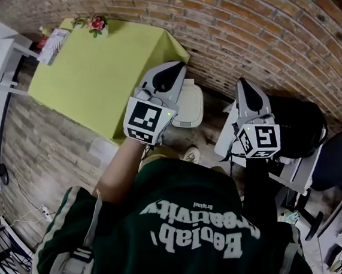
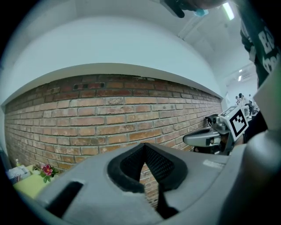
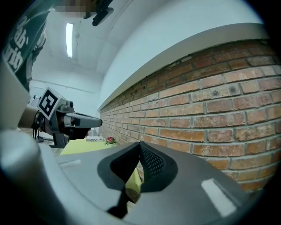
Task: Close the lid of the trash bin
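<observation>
Head view: wood-plank floor [image 1: 42,157] at lower left, red brick wall [image 1: 259,33] arching across the top. One table [image 1: 99,66] at upper left, draped in yellow-green cloth, far edge against the wall. One small bunch of flowers [image 1: 96,22] on its far corner. One white shelf unit [image 1: 1,57] at the left edge. One black bulk [image 1: 295,124] right of centre, not identifiable. One trash bin [image 1: 189,105], white, at frame centre, on the floor just beside the table's right corner and near the wall; partly covered by the left gripper, lid position not readable from above. Two grippers, both raised and pointing toward the wall: left gripper [image 1: 179,65] over the table's corner and the bin, right gripper [image 1: 243,83] to the bin's right, well apart from the left. Left gripper view: jaw tips pressed together, nothing gripped, brick behind. Right gripper view: same, tips meeting, nothing held, cloth showing below.
</observation>
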`<action>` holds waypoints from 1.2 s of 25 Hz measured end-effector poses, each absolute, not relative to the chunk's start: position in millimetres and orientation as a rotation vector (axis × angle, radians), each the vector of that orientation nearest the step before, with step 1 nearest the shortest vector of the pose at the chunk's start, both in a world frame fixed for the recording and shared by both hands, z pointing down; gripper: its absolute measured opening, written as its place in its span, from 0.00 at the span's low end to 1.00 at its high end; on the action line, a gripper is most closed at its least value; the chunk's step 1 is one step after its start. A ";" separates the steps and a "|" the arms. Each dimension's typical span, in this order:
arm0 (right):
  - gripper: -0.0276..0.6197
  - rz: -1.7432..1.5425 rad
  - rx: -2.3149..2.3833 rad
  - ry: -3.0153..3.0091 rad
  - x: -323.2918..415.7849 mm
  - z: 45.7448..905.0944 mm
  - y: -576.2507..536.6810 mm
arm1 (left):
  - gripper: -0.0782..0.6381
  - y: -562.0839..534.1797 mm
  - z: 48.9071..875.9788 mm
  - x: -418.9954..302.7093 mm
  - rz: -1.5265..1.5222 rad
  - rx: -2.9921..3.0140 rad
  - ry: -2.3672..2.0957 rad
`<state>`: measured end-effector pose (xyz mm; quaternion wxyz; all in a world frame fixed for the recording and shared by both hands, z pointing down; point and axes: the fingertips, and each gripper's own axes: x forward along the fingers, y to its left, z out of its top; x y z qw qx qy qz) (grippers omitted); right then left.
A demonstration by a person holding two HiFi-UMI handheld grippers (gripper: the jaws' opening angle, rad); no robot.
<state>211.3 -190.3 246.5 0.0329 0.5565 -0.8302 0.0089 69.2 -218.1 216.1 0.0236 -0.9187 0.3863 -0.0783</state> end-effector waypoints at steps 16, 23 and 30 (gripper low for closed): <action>0.06 -0.004 1.715 -2.542 220.8 248.2 -185.4 | 0.12 -215.1 210.6 80.4 -0.220 -2.824 1.184; 0.06 -0.017 1.706 -2.547 221.0 244.2 -184.0 | 0.12 -214.8 207.8 80.2 -0.217 -2.821 1.189; 0.06 -0.046 1.677 -2.549 214.4 244.1 -185.5 | 0.12 -216.3 209.6 76.6 -0.216 -2.820 1.193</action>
